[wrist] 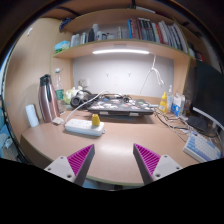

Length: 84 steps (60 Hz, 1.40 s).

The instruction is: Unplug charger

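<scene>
My gripper: held level above the near edge of the desk, looking straight along it toward the far wall; not tilted to either side.
My jaws: apart, with a wide gap of bare desk between them; nothing held, nothing touched.
My pads: magenta, ribbed, one on each finger, both facing inward.
Desk: light wood top, running from my fingers to the wall.
Power strip: white, lying flat on the desk, ahead of my left finger and well apart from it.
Charger: small yellow plug block standing upright in the right end of the power strip; it is seated there, far ahead of my jaws and slightly left of the gap.
Flasks: two tall metal bottles, upright, far left, beyond the power strip.
Laptop: dark, at the far middle of the desk, with cables around it.
Bottles: a few small ones, far right.
Shelf: above the desk, with a lit strip beneath it.
Books: a row standing on the shelf.
</scene>
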Each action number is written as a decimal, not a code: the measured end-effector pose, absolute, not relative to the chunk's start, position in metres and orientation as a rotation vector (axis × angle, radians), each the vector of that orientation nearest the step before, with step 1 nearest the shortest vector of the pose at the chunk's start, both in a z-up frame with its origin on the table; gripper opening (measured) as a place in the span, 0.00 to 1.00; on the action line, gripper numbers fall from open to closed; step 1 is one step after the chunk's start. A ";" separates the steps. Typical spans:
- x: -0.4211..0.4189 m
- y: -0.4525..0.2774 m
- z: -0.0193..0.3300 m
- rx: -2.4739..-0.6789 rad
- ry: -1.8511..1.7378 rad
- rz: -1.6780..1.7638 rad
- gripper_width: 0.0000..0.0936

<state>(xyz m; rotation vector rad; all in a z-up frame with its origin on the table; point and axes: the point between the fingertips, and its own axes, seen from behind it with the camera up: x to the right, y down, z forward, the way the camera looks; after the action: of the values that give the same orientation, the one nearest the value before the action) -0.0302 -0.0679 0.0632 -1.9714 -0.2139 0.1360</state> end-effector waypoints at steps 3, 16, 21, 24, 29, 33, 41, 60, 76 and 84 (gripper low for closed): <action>-0.039 -0.054 0.061 -1.974 -0.219 0.143 0.91; -0.091 0.003 0.050 -1.982 -0.238 0.170 0.91; -0.105 0.025 0.049 -1.972 -0.243 0.162 0.90; -0.110 0.039 0.047 -1.961 -0.248 0.142 0.90; -0.116 0.058 0.042 -1.962 -0.242 0.113 0.90; -0.122 0.072 0.041 -1.960 -0.216 0.120 0.89; -0.130 0.101 0.039 -1.954 -0.166 0.096 0.86; -0.148 0.126 0.025 -1.997 -0.191 0.133 0.26; -0.151 0.115 0.109 -1.715 -0.311 0.040 0.15; -0.132 0.092 0.207 -1.561 -0.229 0.068 0.15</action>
<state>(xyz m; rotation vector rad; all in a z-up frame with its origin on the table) -0.1321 0.0921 0.2072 -1.5608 -0.2286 0.0677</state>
